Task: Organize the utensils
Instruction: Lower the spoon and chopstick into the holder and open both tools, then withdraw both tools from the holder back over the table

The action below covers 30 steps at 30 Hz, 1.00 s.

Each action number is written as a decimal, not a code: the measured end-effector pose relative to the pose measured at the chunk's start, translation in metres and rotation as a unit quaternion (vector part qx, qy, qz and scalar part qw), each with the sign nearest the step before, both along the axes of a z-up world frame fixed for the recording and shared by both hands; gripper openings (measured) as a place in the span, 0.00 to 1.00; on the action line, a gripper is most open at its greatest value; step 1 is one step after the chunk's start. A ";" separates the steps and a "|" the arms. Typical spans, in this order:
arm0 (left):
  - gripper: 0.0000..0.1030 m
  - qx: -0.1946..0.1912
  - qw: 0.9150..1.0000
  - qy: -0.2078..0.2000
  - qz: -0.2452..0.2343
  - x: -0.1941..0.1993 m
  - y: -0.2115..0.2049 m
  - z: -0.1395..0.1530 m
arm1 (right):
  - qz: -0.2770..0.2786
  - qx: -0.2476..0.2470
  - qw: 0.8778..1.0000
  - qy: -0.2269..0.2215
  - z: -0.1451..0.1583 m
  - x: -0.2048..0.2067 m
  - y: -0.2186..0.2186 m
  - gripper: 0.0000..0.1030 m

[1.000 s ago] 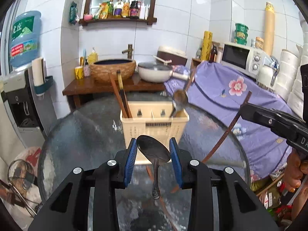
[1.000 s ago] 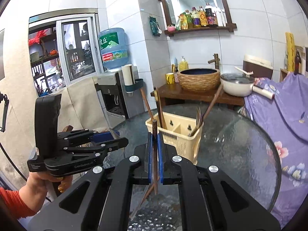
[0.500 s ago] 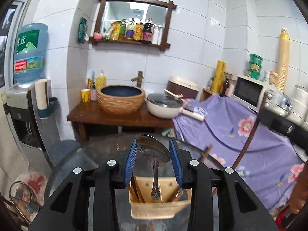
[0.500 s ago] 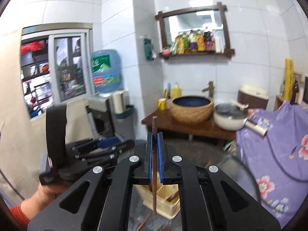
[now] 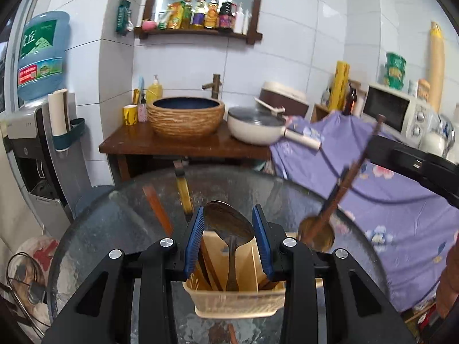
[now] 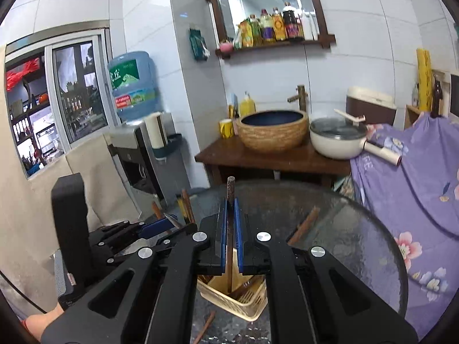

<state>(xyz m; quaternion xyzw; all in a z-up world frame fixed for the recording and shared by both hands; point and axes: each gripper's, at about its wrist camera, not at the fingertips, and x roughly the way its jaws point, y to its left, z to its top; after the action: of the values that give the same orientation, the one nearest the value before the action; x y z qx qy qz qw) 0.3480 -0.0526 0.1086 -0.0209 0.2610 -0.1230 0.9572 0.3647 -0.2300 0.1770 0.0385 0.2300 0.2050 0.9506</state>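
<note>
You are carrying both utensils over the glass counter (image 5: 114, 223) toward the cream utensil basket (image 5: 235, 304), which is sitting just below your fingers. Your left gripper (image 5: 228, 242) is clenching a metal spoon (image 5: 229, 223) by its bowl, handle hanging into the basket. Your right gripper (image 6: 228, 232) is pinching what looks like a wooden spoon (image 6: 229, 223), upright. Next, you likely need to lower each into its compartment before releasing.

Round glass table (image 5: 114, 223) carries cream utensil caddy (image 5: 235, 304); loose brown stick (image 6: 205, 326) beside it.
</note>
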 end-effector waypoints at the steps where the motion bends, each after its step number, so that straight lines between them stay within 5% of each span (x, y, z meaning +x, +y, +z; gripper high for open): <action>1: 0.33 0.004 1.000 0.001 -0.002 -0.001 -0.002 -0.005 | -0.001 -0.003 1.000 0.004 -0.005 0.001 0.000 0.06; 10: 0.33 0.022 0.999 0.036 -0.013 0.001 -0.006 -0.044 | -0.006 -0.026 1.000 0.004 -0.025 -0.003 0.006 0.06; 18: 0.37 0.048 0.999 0.019 -0.016 -0.007 -0.013 -0.047 | -0.016 -0.044 0.999 -0.008 -0.028 -0.007 0.008 0.07; 22: 0.53 0.062 0.998 0.001 -0.018 -0.022 -0.015 -0.046 | -0.025 -0.046 0.998 -0.027 -0.027 -0.015 0.006 0.48; 30: 0.78 0.035 0.999 -0.008 -0.011 -0.069 0.004 -0.051 | -0.039 -0.061 0.993 -0.088 -0.020 -0.058 0.002 0.59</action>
<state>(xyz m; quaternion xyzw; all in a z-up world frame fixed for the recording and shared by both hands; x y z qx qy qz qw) 0.2794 -0.0486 0.0577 0.0162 0.2575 -0.1244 0.9581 0.3072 -0.2279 0.1572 -0.0288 0.1556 0.1556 0.9751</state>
